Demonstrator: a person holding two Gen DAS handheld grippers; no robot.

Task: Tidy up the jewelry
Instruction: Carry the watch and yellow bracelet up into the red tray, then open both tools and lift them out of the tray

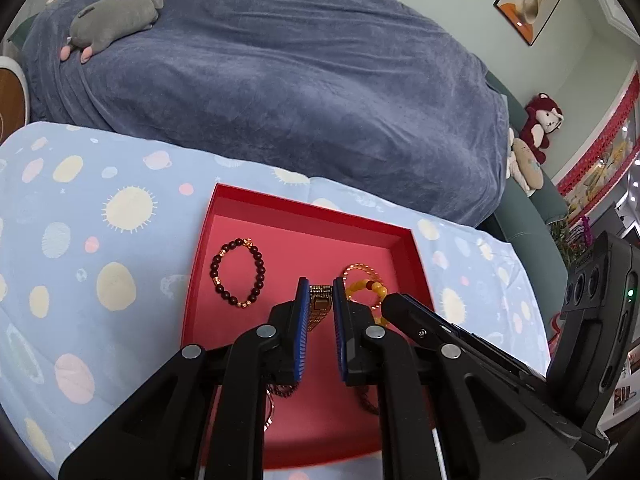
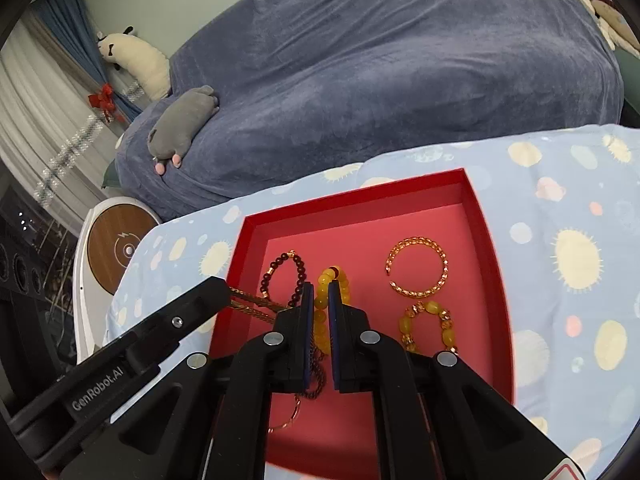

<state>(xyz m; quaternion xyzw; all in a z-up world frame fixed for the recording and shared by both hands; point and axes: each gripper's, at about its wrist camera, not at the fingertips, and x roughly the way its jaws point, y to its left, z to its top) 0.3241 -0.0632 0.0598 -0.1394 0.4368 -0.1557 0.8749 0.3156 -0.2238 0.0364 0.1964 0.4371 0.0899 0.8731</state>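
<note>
A red box [image 1: 308, 210] [image 2: 490, 240] lies on a blue patterned cloth and holds jewelry. My left gripper [image 1: 321, 286] is shut on a gold mesh watch band [image 1: 320, 304], whose strap also shows in the right wrist view [image 2: 252, 306]. My right gripper [image 2: 320, 288] is shut on a yellow bead bracelet [image 2: 322, 312], also seen in the left wrist view [image 1: 366, 290]. A dark red bead bracelet [image 1: 238, 274] [image 2: 286, 276] lies at the box's left. A gold chain bracelet [image 2: 418, 266] and a yellow and gold bead bracelet [image 2: 428, 326] lie at the right.
A thin ring and a dark chain [image 2: 310, 384] lie in the box under the grippers. A bed with a blue-grey blanket [image 1: 300, 80] and a grey plush toy [image 1: 114, 22] is behind. A white round device [image 2: 116, 248] stands left of the cloth.
</note>
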